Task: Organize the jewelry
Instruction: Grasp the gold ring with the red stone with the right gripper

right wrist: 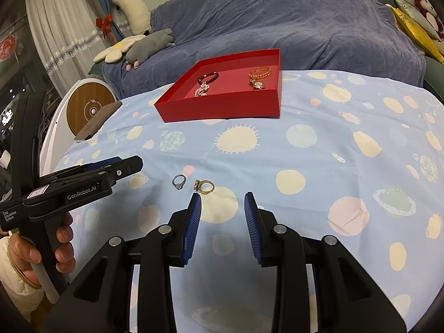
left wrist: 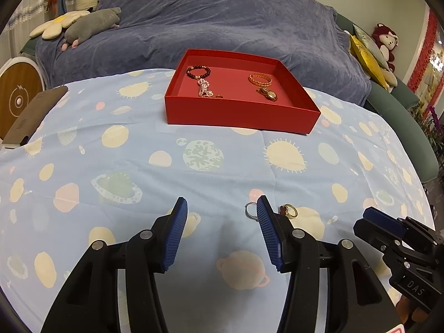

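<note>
Blue sofa (left wrist: 222, 14) behind, plush toys (left wrist: 91, 25), phone (left wrist: 30, 116) at table edge

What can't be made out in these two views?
- Silver ring: left wrist view, partly hidden behind a left gripper finger.
- Small gold item in the red box: too small to identify; the box's front wall hides it in the right wrist view.
- Right gripper: cut off in the left view.

the tablecloth (left wrist: 222, 166) is pale blue with cream suns, pink dots and green planets. the tray (left wrist: 238, 113) is red. one ring (right wrist: 206, 186) is gold, the other ring (right wrist: 179, 181) silver. the blanket (left wrist: 222, 22) is dusky blue.
</note>
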Demonstrator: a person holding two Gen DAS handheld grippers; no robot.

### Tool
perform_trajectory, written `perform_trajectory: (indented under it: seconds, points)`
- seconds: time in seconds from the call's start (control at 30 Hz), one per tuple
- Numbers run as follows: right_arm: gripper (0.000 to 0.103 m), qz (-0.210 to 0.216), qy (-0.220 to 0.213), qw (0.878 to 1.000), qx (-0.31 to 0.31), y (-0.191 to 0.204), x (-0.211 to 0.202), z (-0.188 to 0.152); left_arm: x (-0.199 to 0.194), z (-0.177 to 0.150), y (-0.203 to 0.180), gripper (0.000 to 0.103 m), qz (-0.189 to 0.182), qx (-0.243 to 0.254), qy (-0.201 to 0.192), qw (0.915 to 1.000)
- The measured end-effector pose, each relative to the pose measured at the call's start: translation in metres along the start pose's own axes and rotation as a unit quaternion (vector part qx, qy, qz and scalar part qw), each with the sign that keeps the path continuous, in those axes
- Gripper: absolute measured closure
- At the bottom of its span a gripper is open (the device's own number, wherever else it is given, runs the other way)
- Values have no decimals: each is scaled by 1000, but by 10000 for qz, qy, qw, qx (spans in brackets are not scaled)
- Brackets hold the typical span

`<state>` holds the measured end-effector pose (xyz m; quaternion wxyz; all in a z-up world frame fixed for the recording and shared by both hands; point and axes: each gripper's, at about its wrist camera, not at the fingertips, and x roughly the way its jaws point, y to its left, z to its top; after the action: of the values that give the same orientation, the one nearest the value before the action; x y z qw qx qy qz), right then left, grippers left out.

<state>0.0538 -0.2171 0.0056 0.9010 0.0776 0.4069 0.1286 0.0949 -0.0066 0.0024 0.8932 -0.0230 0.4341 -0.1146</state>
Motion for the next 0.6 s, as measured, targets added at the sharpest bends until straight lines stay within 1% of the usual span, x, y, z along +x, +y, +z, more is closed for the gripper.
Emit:
perform_trajectory:
  seconds: [0.17, 0.4, 0.6]
  points:
    - [72, -25, 81, 10000, -38, 1, 7, -1, -3, 2, 4, 51, 21, -71, -39, 10000]
    - [72, -32, 284, 9994, -192, 12, 27, -7, -5, 4, 18, 51, 30, -175, -29, 9998]
    - [72, -24, 368, 9991, -195, 18, 47, -1, -9, 2, 31, 51, -13, -287, -11, 9996]
